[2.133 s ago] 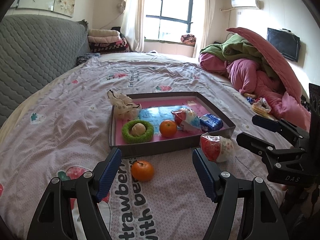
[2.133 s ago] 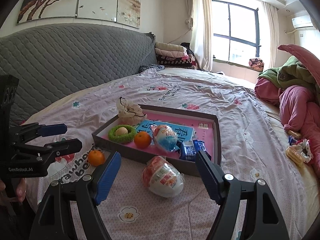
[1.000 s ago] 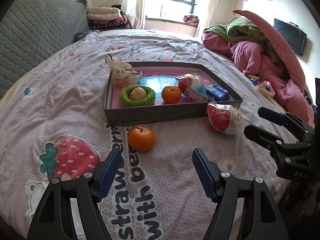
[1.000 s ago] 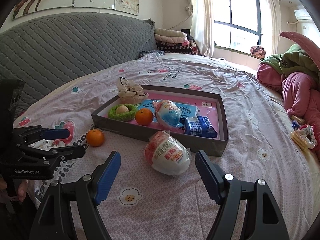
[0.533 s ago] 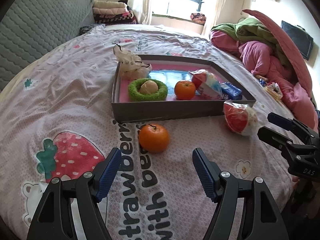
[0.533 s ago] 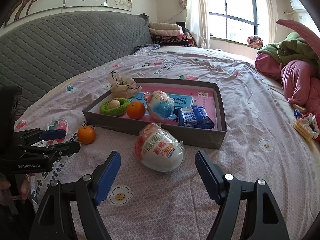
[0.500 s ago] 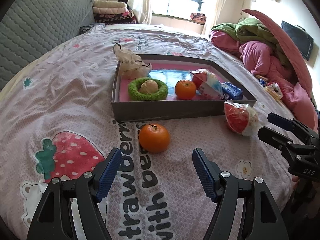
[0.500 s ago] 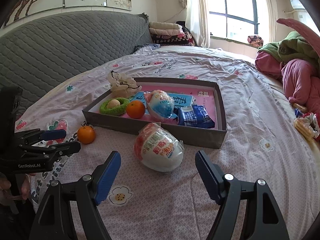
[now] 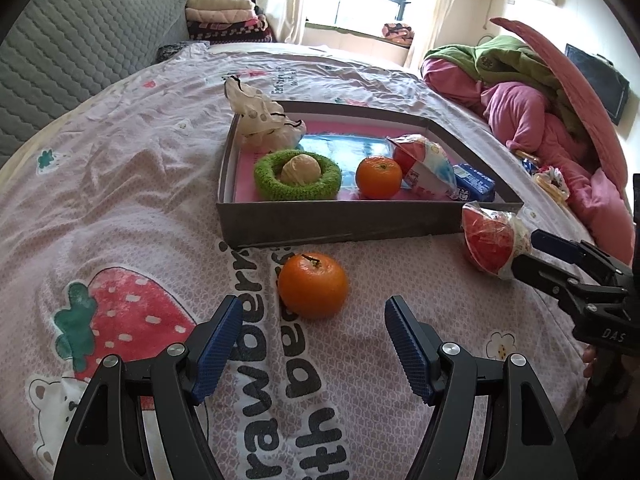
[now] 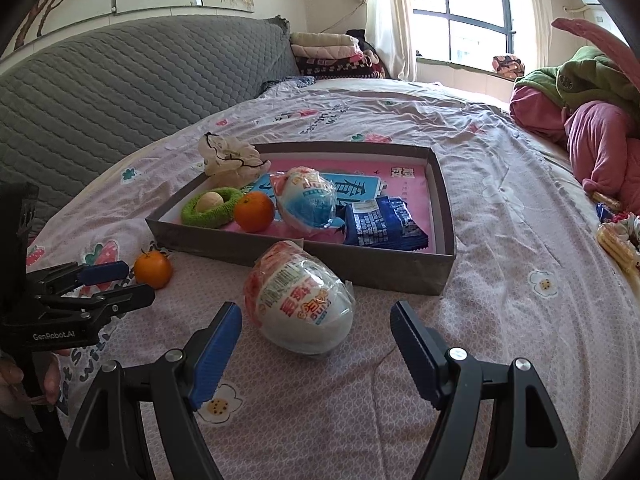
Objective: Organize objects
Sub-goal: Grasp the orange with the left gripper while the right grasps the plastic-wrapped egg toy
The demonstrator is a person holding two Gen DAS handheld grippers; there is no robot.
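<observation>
Left gripper (image 9: 312, 344) stands with jaws spread and empty, the loose tangerine (image 9: 313, 285) lying dead ahead just beyond its fingertips, on the bedspread near the tray (image 9: 340, 228) front wall. Right gripper (image 10: 316, 344), likewise spread and empty, faces the wrapped egg toy (image 10: 304, 304), whose long axis runs diagonally from far left to near right.

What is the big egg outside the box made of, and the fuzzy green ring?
The big egg looks like hard plastic under a shiny, crinkly clear wrapper that catches the light. The green ring looks like soft knitted or chenille yarn, going by its fuzzy, matte surface.
</observation>
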